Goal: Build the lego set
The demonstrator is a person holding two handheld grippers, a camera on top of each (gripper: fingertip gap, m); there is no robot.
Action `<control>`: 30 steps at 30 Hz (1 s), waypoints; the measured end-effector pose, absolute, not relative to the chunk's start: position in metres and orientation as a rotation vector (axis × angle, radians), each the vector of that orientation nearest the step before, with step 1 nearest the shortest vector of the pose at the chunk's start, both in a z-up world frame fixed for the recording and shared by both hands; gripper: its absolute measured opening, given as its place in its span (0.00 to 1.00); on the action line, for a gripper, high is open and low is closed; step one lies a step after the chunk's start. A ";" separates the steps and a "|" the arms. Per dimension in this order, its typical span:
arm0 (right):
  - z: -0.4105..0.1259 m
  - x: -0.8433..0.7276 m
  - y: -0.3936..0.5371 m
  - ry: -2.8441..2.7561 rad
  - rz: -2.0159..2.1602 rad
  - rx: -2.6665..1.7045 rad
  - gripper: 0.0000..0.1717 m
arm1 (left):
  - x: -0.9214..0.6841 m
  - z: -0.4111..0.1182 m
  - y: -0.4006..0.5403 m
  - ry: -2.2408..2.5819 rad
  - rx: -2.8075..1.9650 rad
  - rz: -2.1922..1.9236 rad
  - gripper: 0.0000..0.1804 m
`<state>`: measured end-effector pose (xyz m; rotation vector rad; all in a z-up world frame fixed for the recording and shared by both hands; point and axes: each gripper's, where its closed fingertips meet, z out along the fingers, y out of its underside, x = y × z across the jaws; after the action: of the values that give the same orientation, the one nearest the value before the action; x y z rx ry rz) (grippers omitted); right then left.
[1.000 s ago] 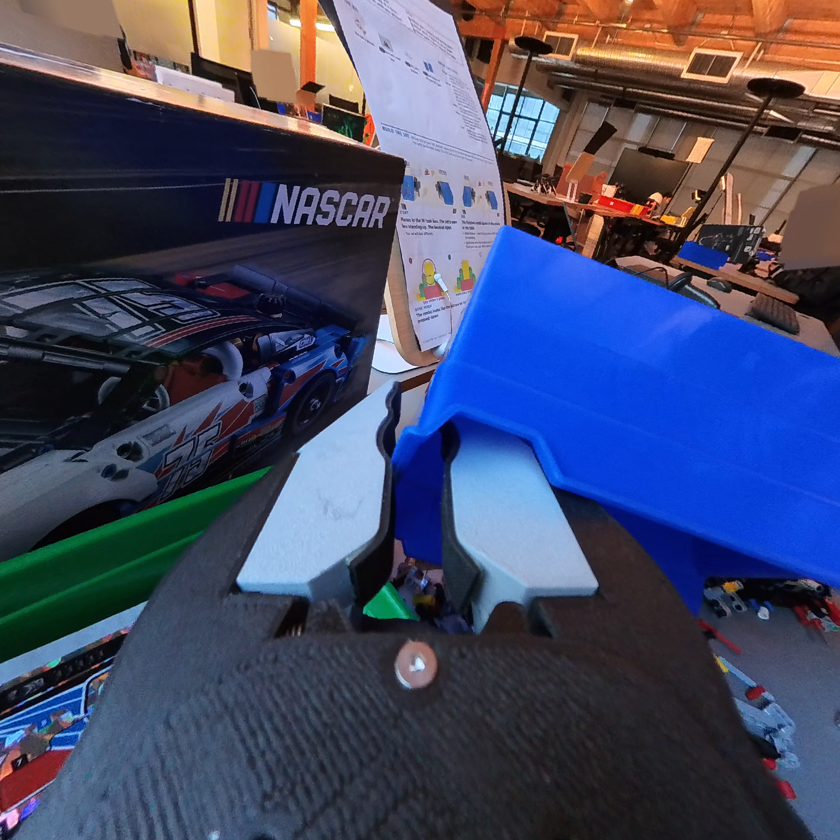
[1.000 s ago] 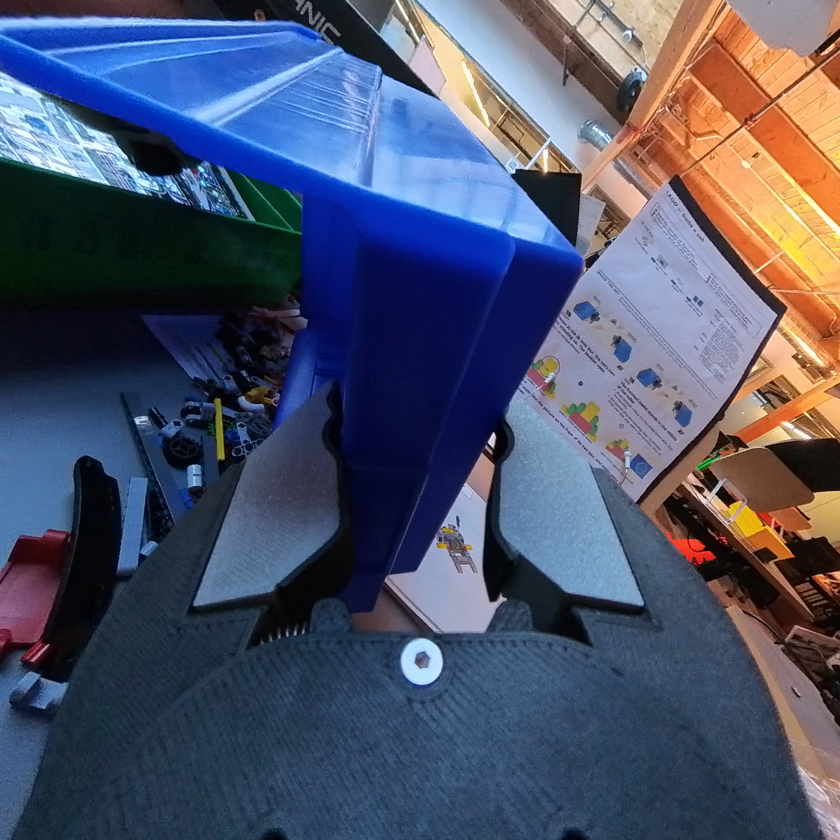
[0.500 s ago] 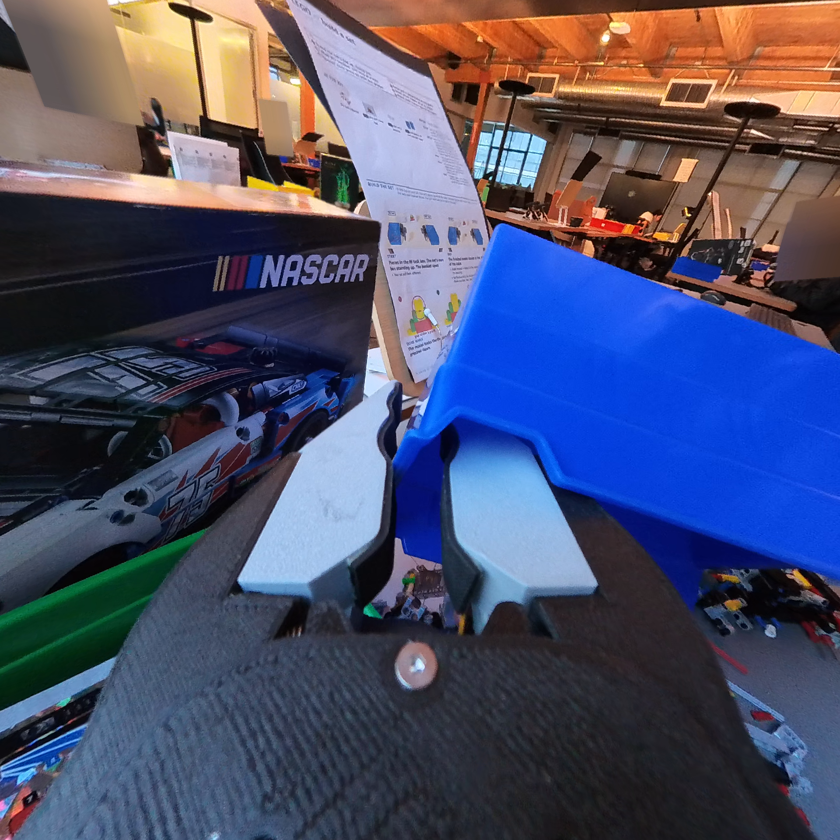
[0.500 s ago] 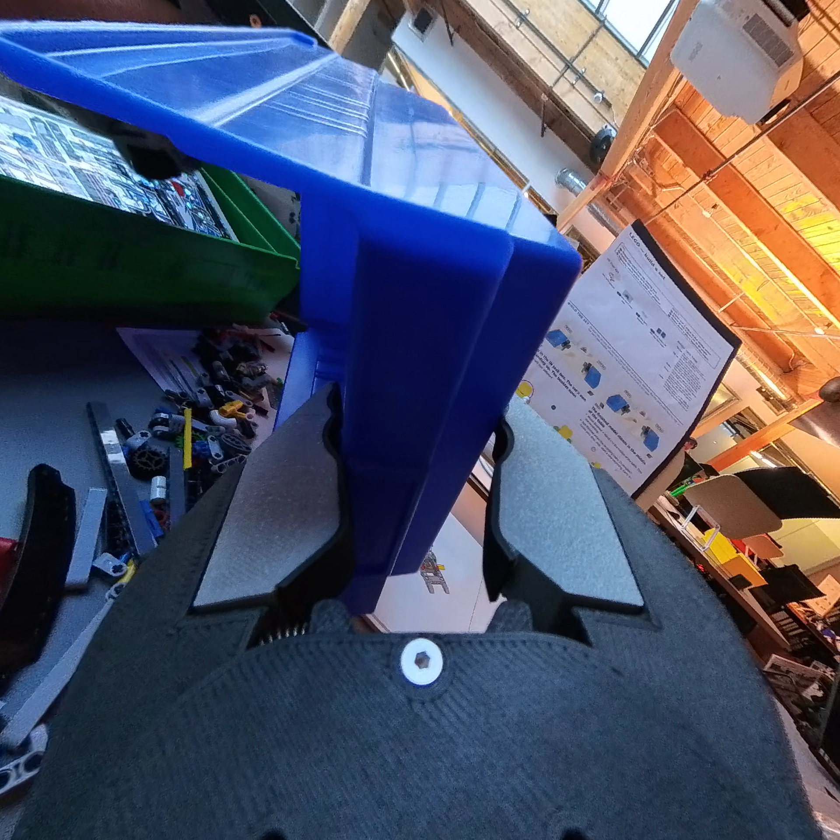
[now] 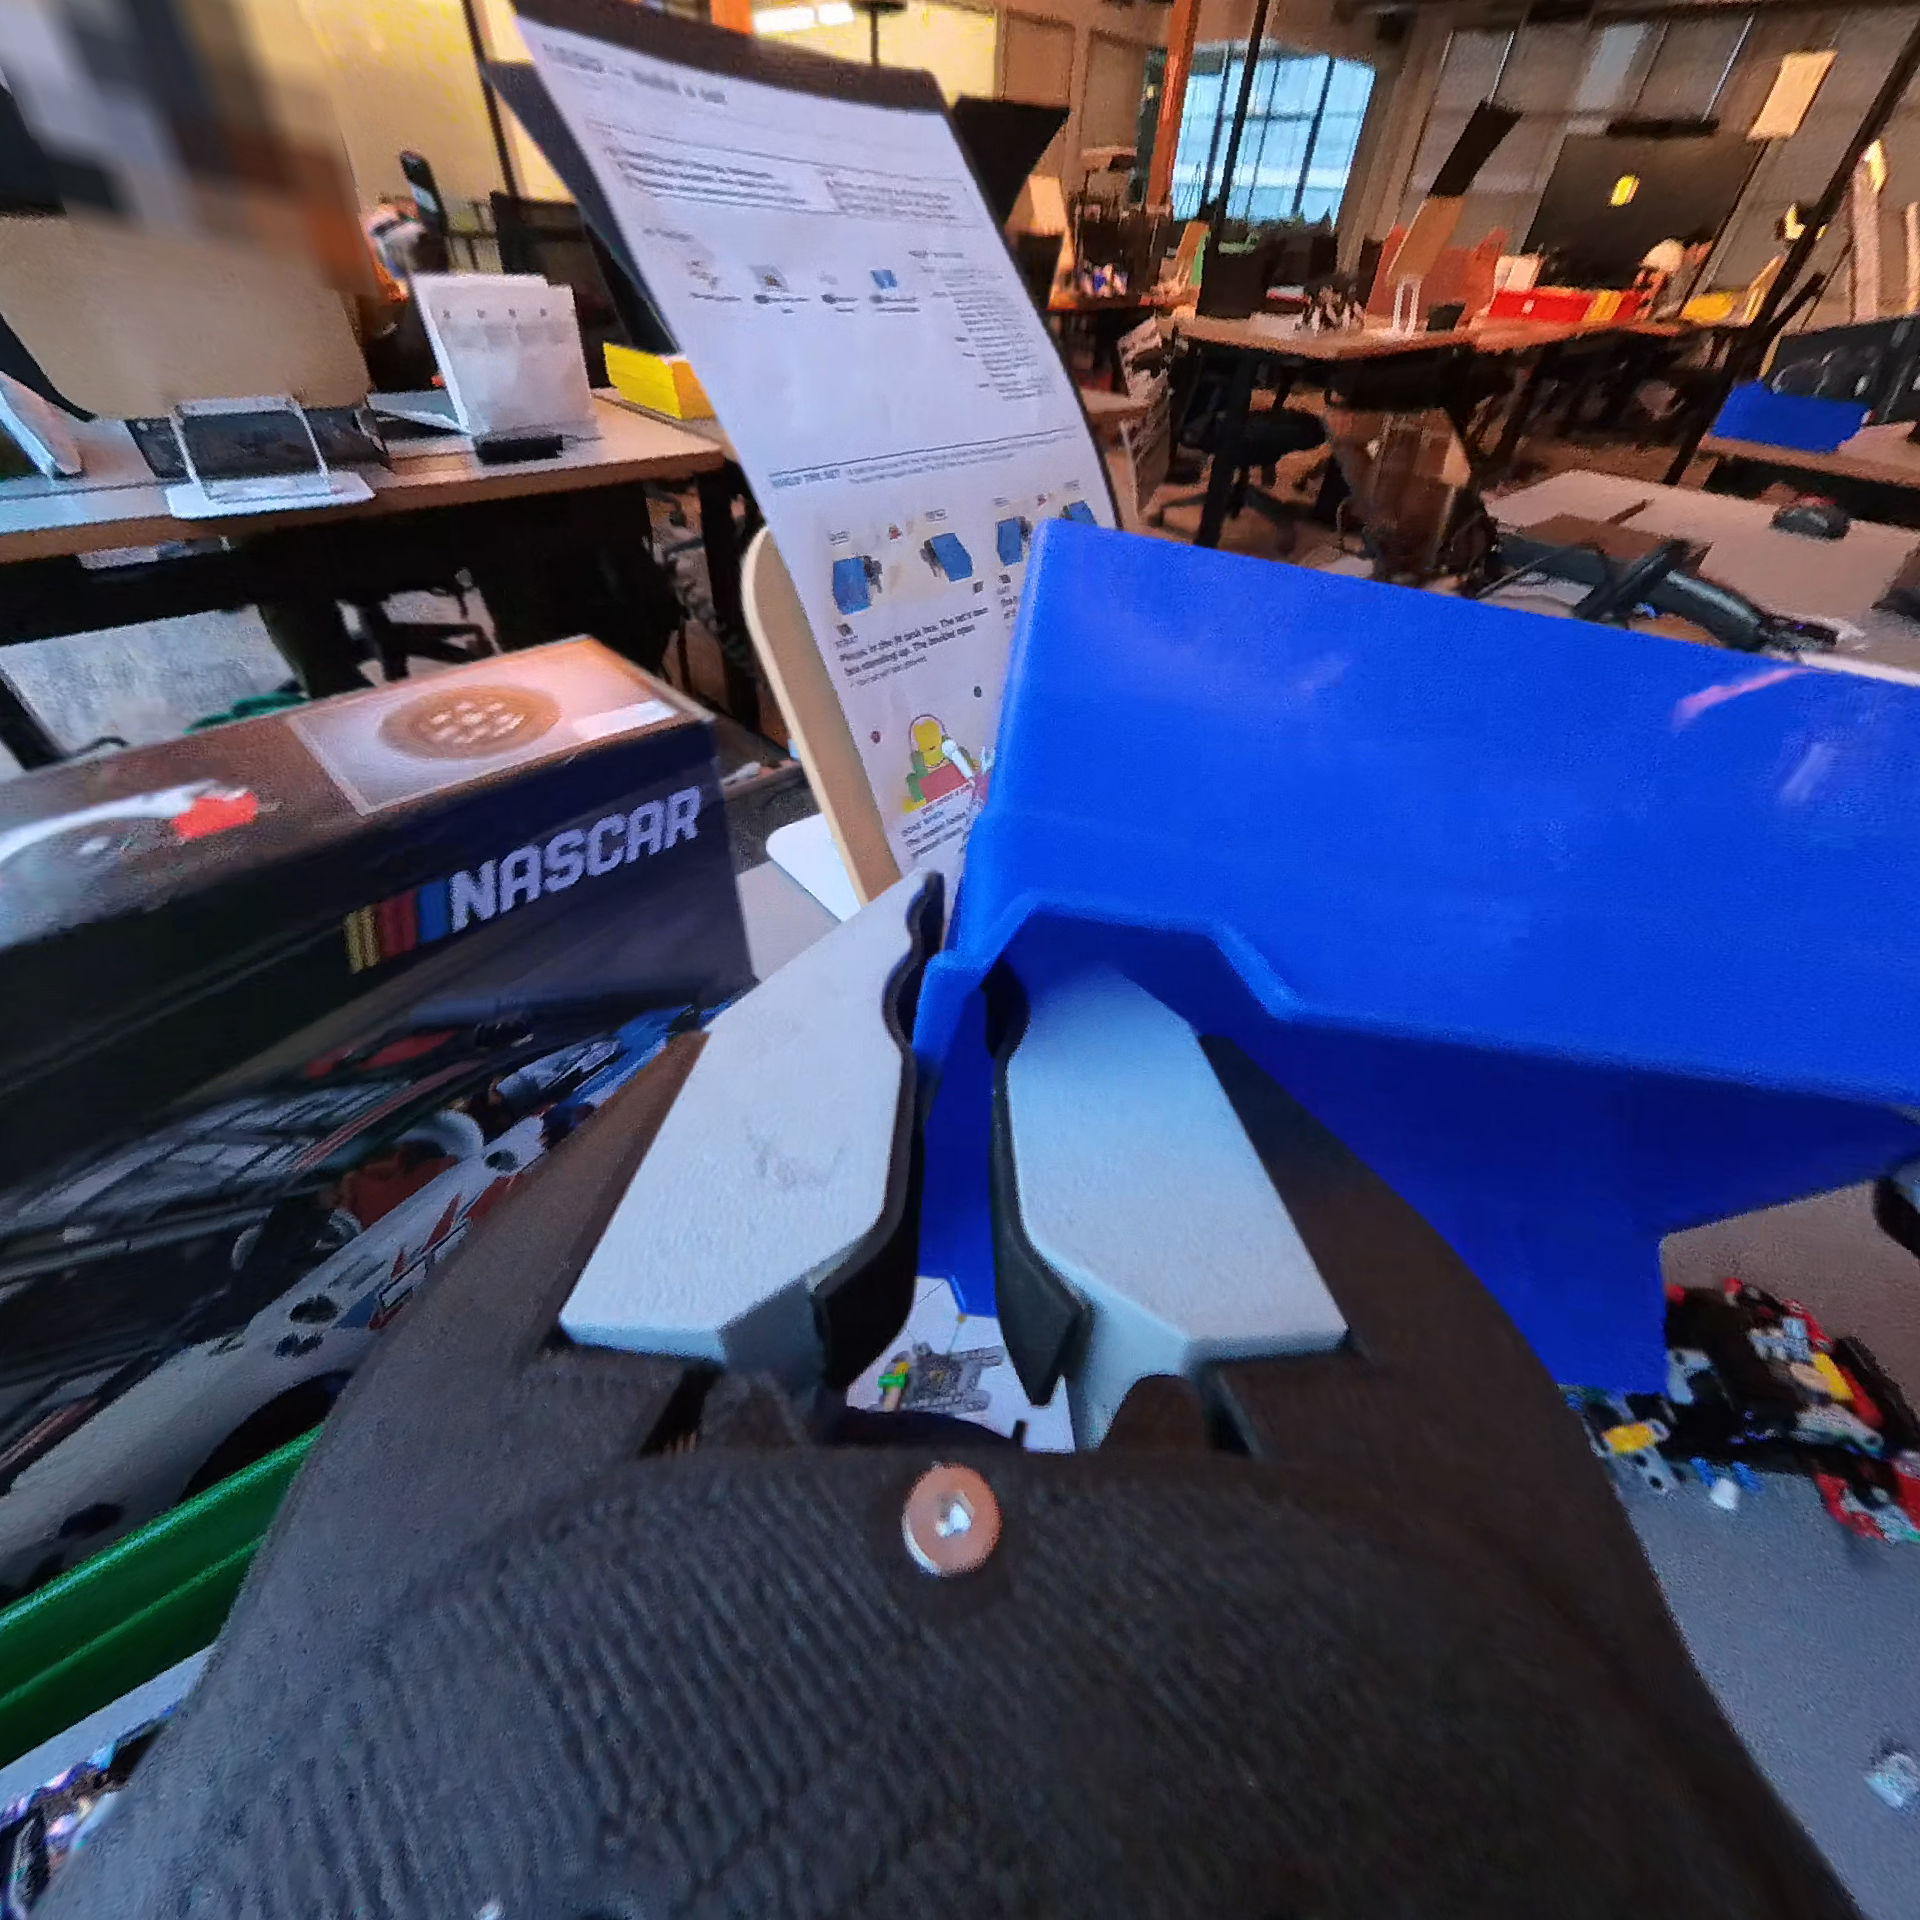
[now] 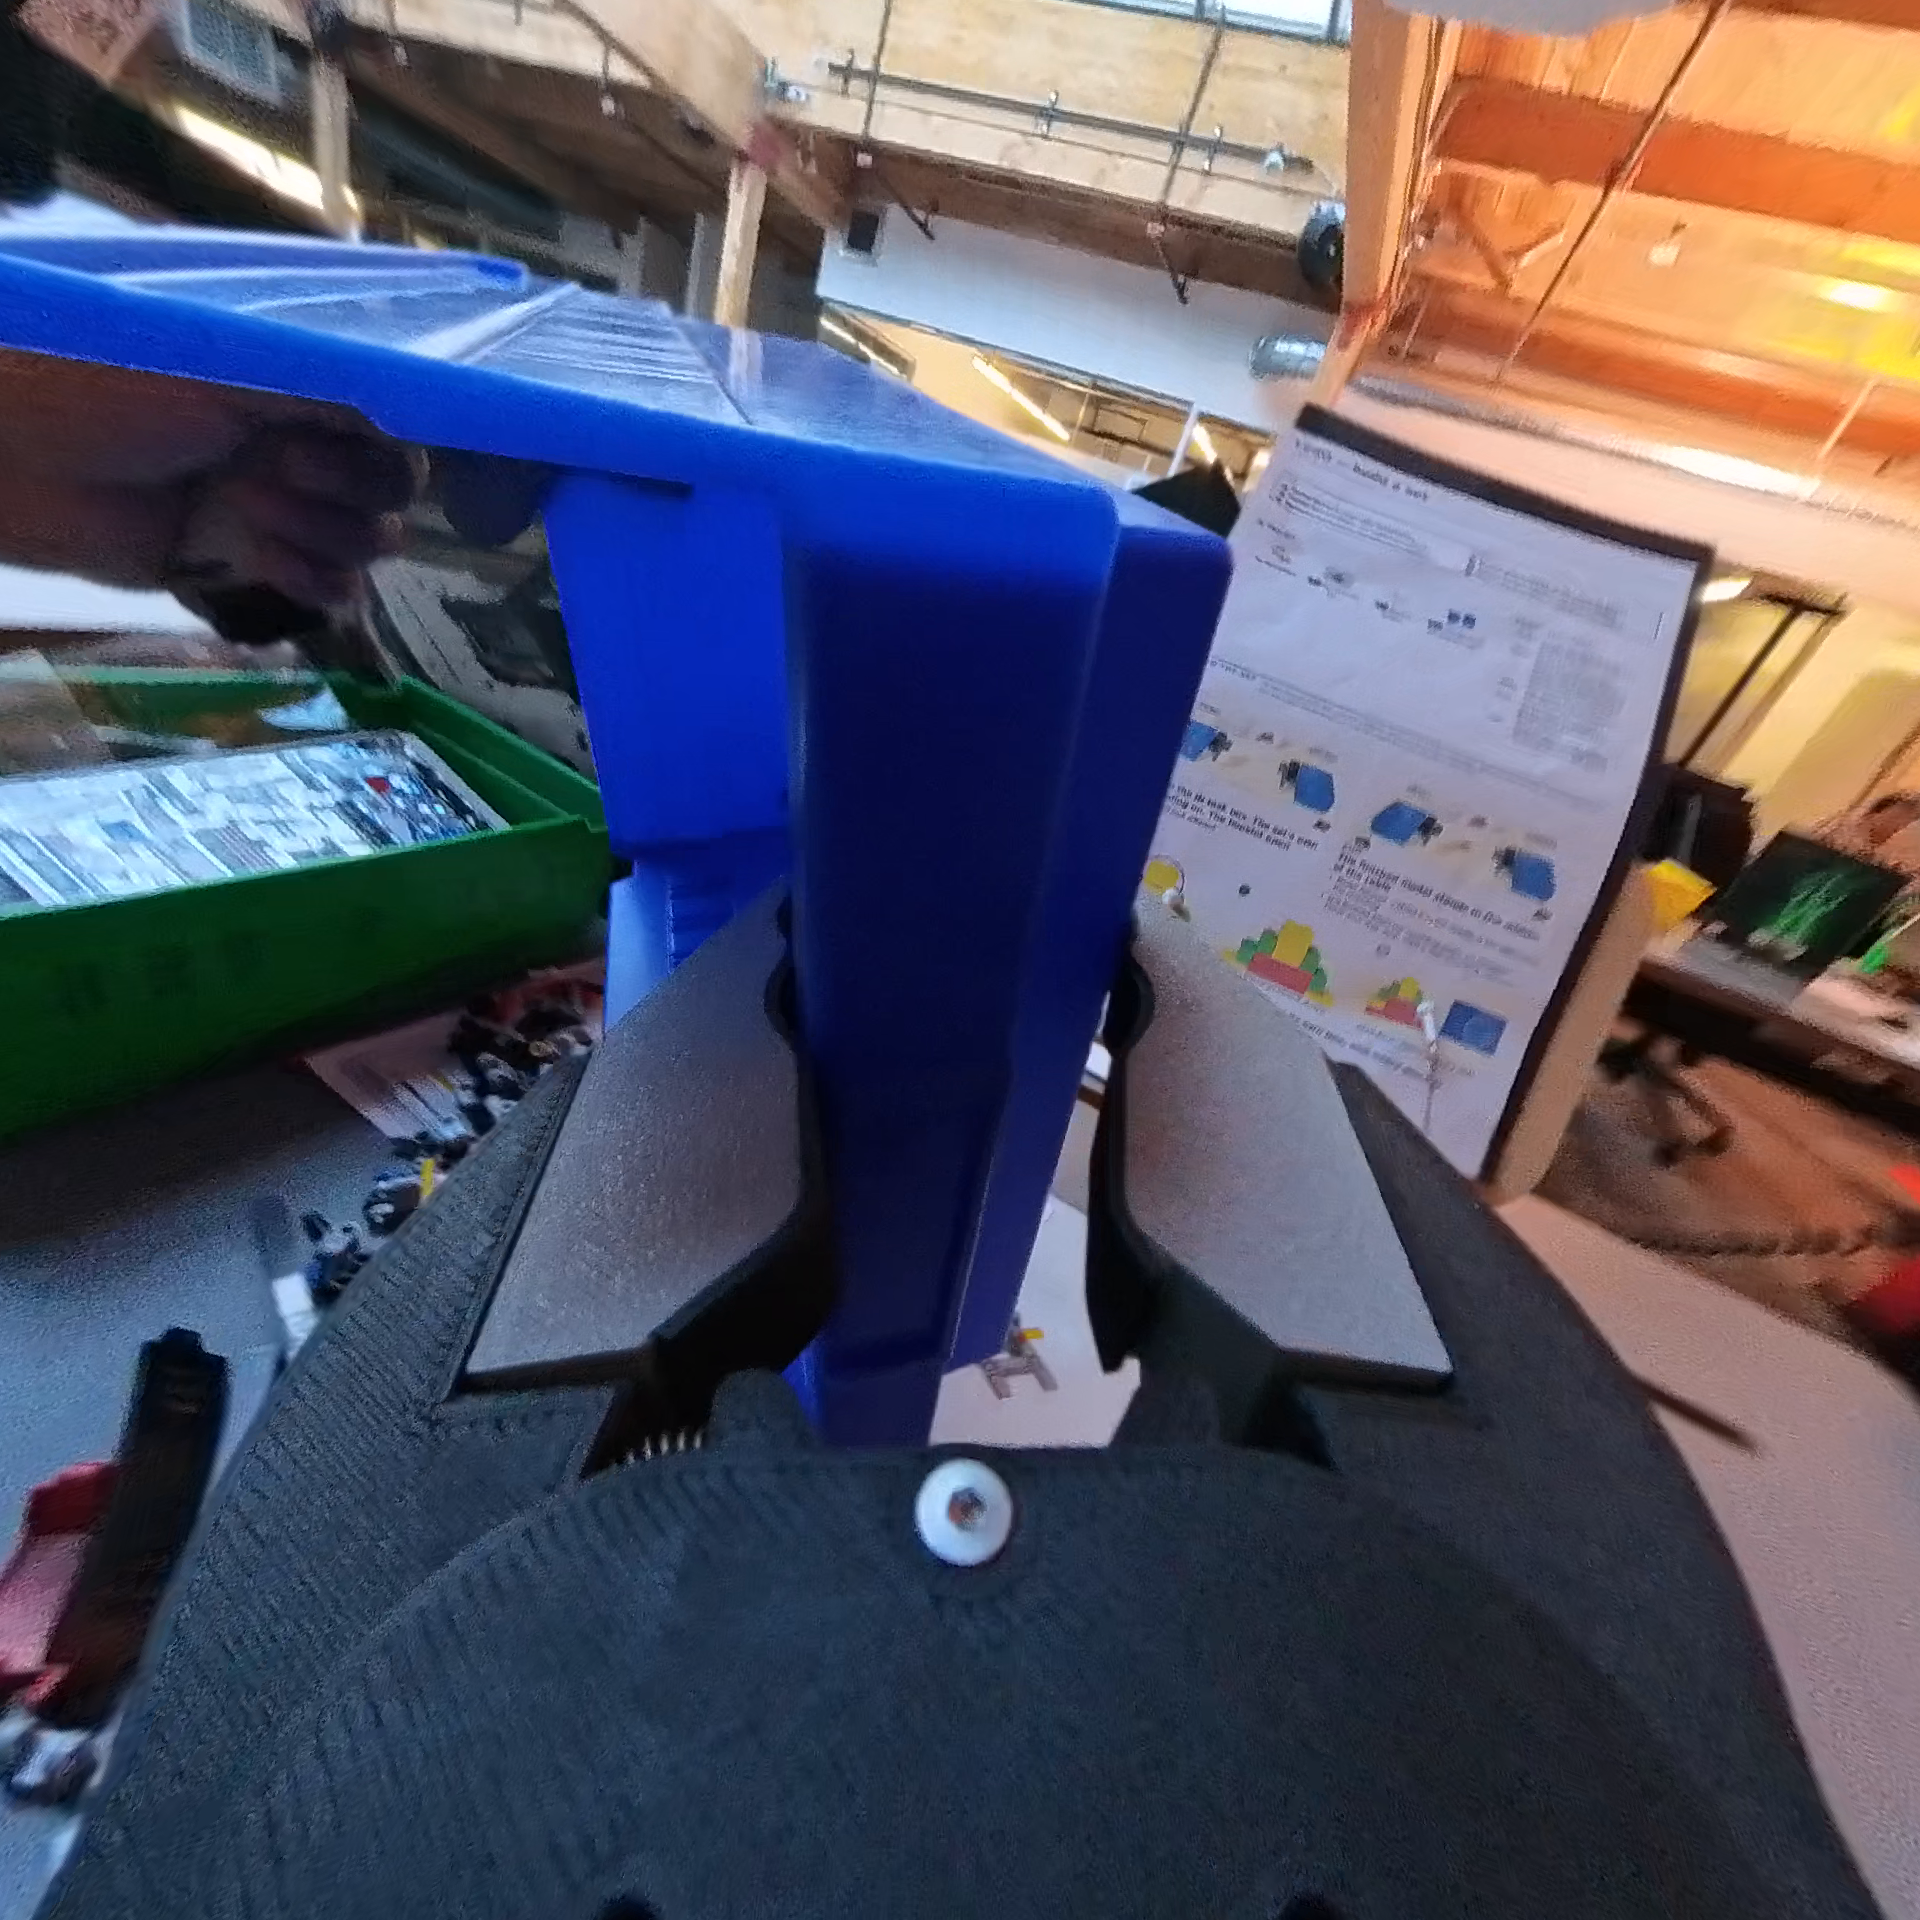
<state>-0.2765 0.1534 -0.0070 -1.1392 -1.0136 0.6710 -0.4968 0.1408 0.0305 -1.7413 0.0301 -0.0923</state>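
Open workshop with timber ceiling; grey worktop (image 5: 1787, 1662) under both views. Left gripper (image 5: 954, 997) pinches the thin rim of a blue bin (image 5: 1455, 831), both pads pressed on the wall, bin raised and tilted above the worktop. Right gripper (image 6: 951, 987) clamps a thick corner post of the same blue bin (image 6: 935, 727); left pad is against it, and the right pad touches its edge near the tip. Loose small building-toy parts (image 5: 1766, 1403) lie scattered beneath the bin. Left of it, a green tray (image 6: 260, 935) holds a printed sheet. Dark car-printed box (image 5: 364, 914) stands beside the left gripper. Behind the bin, an instruction sheet (image 6: 1455, 779) stands upright on a board. Desks and chairs sit farther back, blurred.
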 end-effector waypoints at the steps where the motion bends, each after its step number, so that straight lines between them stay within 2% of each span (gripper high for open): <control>1: -0.005 -0.270 0.160 -0.991 0.729 -1.172 0.31 | -0.489 0.035 0.145 0.038 -1.763 -0.086 0.01; 7: -0.006 -0.209 0.212 -0.669 1.203 -1.450 0.31 | -0.428 0.035 0.192 0.106 -1.997 0.008 0.00; 11: -0.031 -0.144 0.250 -0.364 1.415 -1.586 0.31 | -0.359 0.031 0.243 0.259 -2.105 0.104 0.00; 18: -0.108 -0.033 0.269 -0.372 1.141 -1.833 0.31 | -0.209 0.016 0.355 0.554 -2.176 0.025 0.00; 23: -0.167 0.028 0.289 -0.409 1.011 -2.059 0.31 | -0.120 -0.025 0.418 0.805 -2.249 0.036 0.00; 30: -0.196 0.067 0.302 -0.456 0.954 -2.171 0.43 | -0.083 -0.096 0.470 0.864 -2.357 -0.016 0.03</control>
<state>0.0667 0.3017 -0.1962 -2.1715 -0.4557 0.9541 -0.0825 0.4700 -0.0961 -2.3567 0.8636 -0.0158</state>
